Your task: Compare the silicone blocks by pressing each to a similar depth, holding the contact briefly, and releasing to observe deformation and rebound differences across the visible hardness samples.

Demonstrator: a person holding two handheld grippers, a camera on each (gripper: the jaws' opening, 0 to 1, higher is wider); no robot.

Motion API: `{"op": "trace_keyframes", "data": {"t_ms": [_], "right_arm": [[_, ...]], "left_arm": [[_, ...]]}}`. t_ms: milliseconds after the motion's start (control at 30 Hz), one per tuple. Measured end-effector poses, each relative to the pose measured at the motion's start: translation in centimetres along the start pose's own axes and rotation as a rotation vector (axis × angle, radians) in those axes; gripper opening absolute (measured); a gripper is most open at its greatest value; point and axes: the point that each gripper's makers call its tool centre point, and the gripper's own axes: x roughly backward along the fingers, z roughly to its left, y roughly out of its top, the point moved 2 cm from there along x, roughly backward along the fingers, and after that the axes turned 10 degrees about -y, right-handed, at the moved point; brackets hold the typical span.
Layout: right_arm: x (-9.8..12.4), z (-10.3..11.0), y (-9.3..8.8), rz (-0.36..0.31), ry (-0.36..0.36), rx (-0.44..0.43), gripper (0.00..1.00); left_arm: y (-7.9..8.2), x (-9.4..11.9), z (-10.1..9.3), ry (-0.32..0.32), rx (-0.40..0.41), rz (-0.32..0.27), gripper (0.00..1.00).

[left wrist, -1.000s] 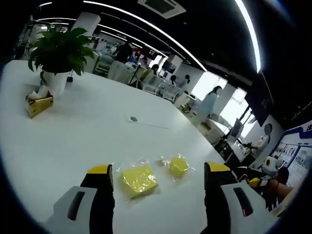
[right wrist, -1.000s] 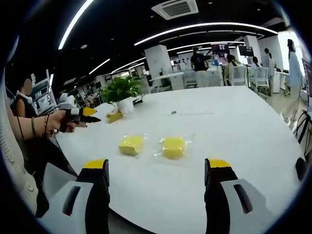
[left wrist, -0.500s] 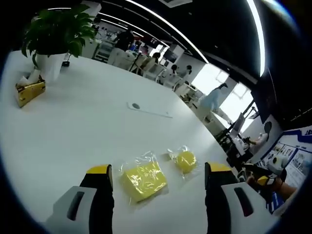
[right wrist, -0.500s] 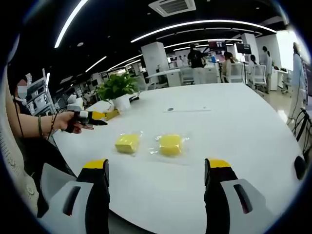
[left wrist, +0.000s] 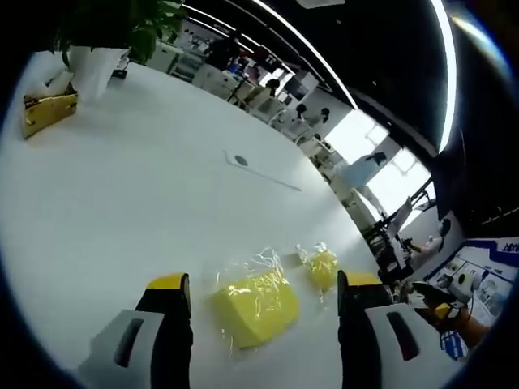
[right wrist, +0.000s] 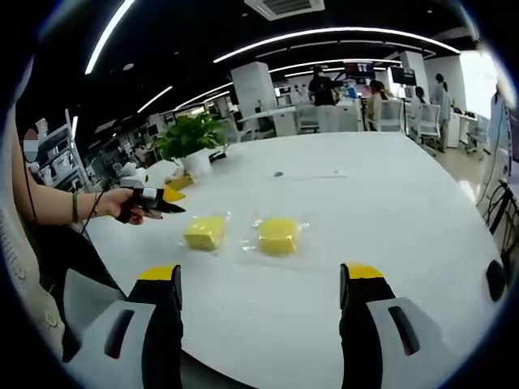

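Two yellow silicone blocks — a squarish one (left wrist: 255,305) and a rounder one (left wrist: 323,269) — are sealed in crinkled clear film on a smooth white table (left wrist: 122,194). Both grippers — left (left wrist: 258,285), right (right wrist: 258,275) — are held spread, gripping nothing.

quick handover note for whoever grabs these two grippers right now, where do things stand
Left gripper: open, empty, low over the nearer yellow block.
Right gripper: open, empty, held back from the table's edge.
Both blocks lie in clear bags, side by side on the white table; the second block is apart from the first.
Done: no press showing.
Left: press, hold, release each block to similar depth, compare rebound.
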Motion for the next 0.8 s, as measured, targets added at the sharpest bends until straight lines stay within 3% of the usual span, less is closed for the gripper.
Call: {"op": "trace_keyframes", "data": {"t_ms": [133,367,567,800], "right_arm": [[-0.1,-0.1,0.0,0.012,-0.006,0.006,0.74],[-0.4,-0.4,-0.3,0.036,-0.020,0.011,0.74],[-0.8,-0.4,-0.4,0.049,-0.029,0.013,0.74],[-1.0,-0.4,-0.8,0.065,-0.038,0.015,0.74]], "left_arm": [[-0.1,-0.8,0.8,-0.019,0.066,-0.036,0.69],[-0.6,-2.0,2.4,-0.019,0.112,-0.037,0.65],[-0.7,-2.7,3.2,-0.054,0.230,-0.094,0.52],[-1.4,-3.4,4.1,-0.068,0.264,-0.094,0.39]]}}
